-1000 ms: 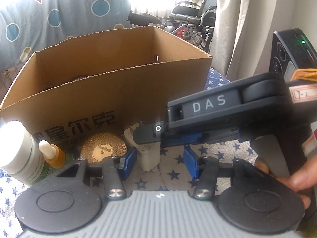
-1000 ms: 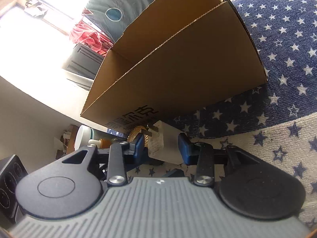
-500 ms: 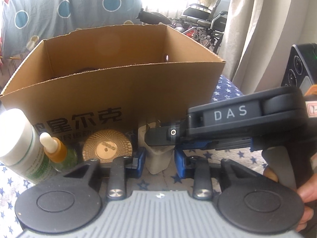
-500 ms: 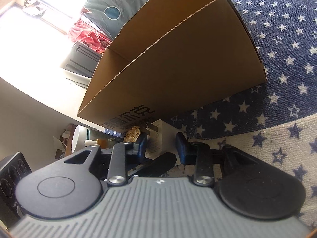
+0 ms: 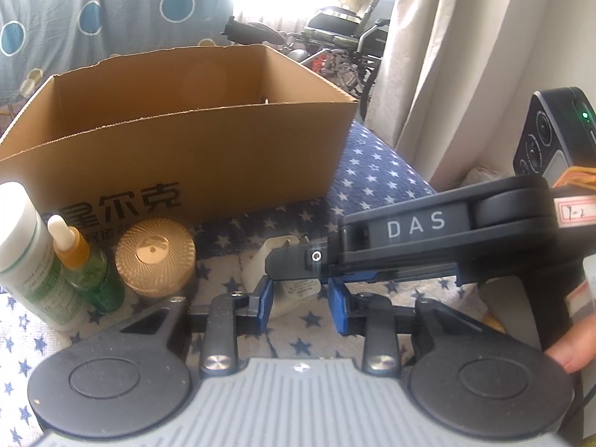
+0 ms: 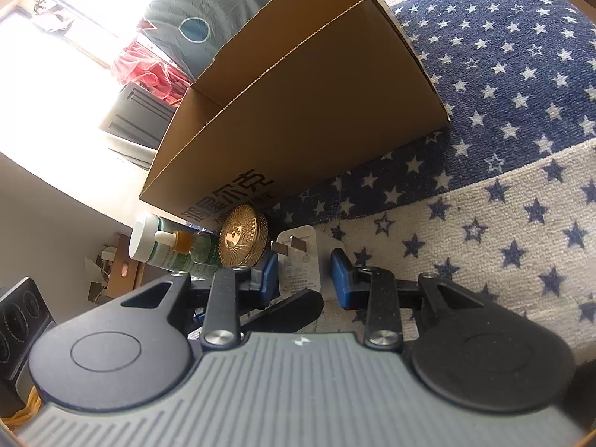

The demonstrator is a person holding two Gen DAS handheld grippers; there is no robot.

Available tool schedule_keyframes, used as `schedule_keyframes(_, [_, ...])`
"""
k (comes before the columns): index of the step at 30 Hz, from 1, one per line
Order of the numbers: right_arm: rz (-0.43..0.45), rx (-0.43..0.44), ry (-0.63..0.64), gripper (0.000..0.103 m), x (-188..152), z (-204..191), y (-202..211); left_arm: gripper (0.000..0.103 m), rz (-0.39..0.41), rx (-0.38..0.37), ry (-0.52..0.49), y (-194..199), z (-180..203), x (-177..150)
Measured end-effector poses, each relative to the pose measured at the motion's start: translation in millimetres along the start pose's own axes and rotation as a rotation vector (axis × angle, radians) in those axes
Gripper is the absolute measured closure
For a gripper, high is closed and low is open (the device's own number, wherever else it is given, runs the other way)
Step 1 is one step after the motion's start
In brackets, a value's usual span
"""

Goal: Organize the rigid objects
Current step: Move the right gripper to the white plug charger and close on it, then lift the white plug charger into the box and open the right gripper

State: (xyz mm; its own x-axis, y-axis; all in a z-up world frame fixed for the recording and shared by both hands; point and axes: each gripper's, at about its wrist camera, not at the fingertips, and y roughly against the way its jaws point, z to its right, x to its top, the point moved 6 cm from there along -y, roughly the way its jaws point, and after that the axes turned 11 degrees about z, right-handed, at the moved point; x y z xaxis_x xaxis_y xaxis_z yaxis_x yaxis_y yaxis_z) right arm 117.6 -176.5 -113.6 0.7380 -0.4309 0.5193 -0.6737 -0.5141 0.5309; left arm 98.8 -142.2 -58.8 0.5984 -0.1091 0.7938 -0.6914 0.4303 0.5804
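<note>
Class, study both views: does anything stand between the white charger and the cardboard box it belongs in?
Only the near wall of the cardboard box: the white charger lies on the star cloth just in front of it and must clear the rim. The gold jar stands off to one side.

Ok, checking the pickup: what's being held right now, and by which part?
Nothing is gripped yet: the left gripper and right gripper jaws, just closing, straddle the white charger at its body, with a gap beside one pad each.
</note>
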Motion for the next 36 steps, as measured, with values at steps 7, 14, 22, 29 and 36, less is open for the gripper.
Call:
schedule_keyframes(7, [0.011,-0.025,0.038,0.072,-8.0,-3.9,14.9,0.070,-0.012,-0.027,0.015,1.2,2.4,-6.5])
schedule_keyframes(14, [0.008,-0.018,0.006,0.071,-11.1,-0.7,7.5,0.065,-0.046,-0.025,-0.001,-10.6,0.3,-12.7])
schedule_keyframes(22, [-0.001,-0.008,-0.013,0.069,-11.1,0.9,3.0,0.064,-0.069,0.009,-0.027,-30.0,-2.8,-14.7])
schedule_keyframes(29, [-0.008,-0.011,-0.003,0.068,-11.2,-0.3,0.3,0.065,-0.070,0.027,-0.050,-32.8,-2.6,-16.5])
schedule_keyframes(36, [-0.020,-0.003,0.006,0.067,-9.5,-0.7,-2.5,0.067,-0.059,0.035,-0.057,-29.9,-2.4,-15.3])
